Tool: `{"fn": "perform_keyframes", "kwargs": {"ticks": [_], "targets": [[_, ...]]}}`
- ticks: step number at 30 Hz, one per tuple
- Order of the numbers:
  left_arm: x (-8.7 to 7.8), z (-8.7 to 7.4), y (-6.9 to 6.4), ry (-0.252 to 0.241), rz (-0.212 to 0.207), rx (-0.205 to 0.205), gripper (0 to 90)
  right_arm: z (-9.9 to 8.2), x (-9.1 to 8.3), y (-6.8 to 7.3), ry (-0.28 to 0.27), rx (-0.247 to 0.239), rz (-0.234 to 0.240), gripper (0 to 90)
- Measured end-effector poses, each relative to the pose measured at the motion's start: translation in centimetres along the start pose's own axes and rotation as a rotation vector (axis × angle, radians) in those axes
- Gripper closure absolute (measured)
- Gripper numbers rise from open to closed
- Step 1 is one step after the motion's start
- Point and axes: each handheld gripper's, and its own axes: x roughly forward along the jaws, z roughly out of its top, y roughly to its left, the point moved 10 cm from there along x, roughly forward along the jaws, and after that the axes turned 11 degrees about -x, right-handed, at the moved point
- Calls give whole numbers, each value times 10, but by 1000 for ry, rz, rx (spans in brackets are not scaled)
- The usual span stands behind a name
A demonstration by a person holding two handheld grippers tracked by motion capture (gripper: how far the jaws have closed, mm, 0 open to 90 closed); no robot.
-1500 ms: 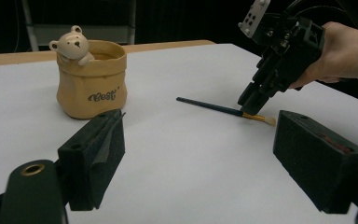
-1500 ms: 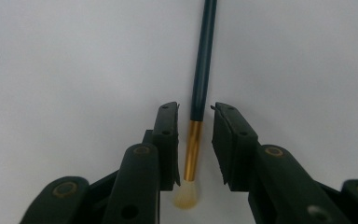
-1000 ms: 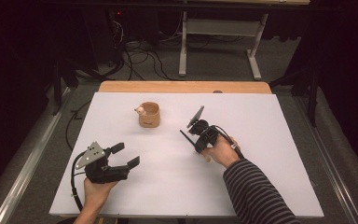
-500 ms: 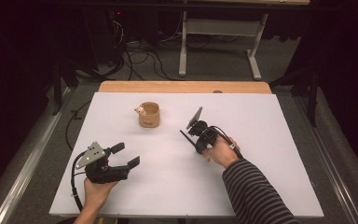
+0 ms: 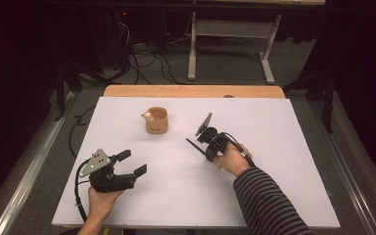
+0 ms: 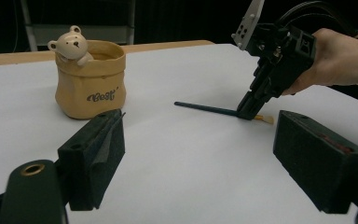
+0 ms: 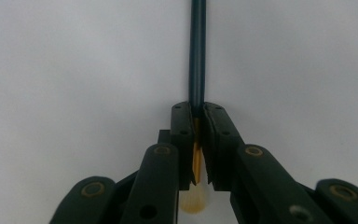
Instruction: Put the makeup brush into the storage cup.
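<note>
Right gripper (image 5: 201, 145), centre-right of the high view, has just been closing and now clamps the paintbrush (image 6: 205, 108) near its bristle end, dark handle lying on the white table (image 5: 284, 147). Left gripper (image 5: 129, 164), lower left, jaws apart and empty, well clear of the brush.

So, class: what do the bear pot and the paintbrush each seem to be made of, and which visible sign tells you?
Bear pot: probably glazed ceramic, tan with a soft sheen, moulded like a creased sack, with printed lettering.
Paintbrush: a slim dark handle with a smooth, slightly glossy look, painted wood or plastic, hard to tell which; pale, yellowish bristles look like soft hair or synthetic fibre.
</note>
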Motion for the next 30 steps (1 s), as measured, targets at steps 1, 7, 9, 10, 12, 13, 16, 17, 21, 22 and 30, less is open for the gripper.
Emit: {"fn": "perform_keyframes", "kwargs": {"ticks": [1,7,9,10,12,13,16,17,21,22,30], "targets": [[0,0,0,1,0,0,172,0,0,-1,-6,-23,-5,854],[0,0,0,2,0,0,173,0,-1,2,5,-7,-12,856],[0,0,0,1,0,0,172,1,0,0,-3,-32,-15,856],[0,0,0,1,0,0,173,1,-1,0,-2,-37,-16,857],[0,0,0,1,0,1,173,1,-1,0,-5,-36,-16,858],[0,0,0,1,0,1,172,1,-1,0,-8,-41,-19,858],[0,0,0,1,1,1,173,2,-2,1,-16,-39,-14,858],[0,0,0,1,1,1,172,2,-2,1,-16,-39,-14,858],[0,0,0,4,1,1,174,3,-4,4,-32,-17,2,858],[0,0,0,4,2,1,174,3,-4,4,-32,-17,2,858],[0,-1,0,7,3,1,174,4,-13,5,-74,-36,9,858]]}}
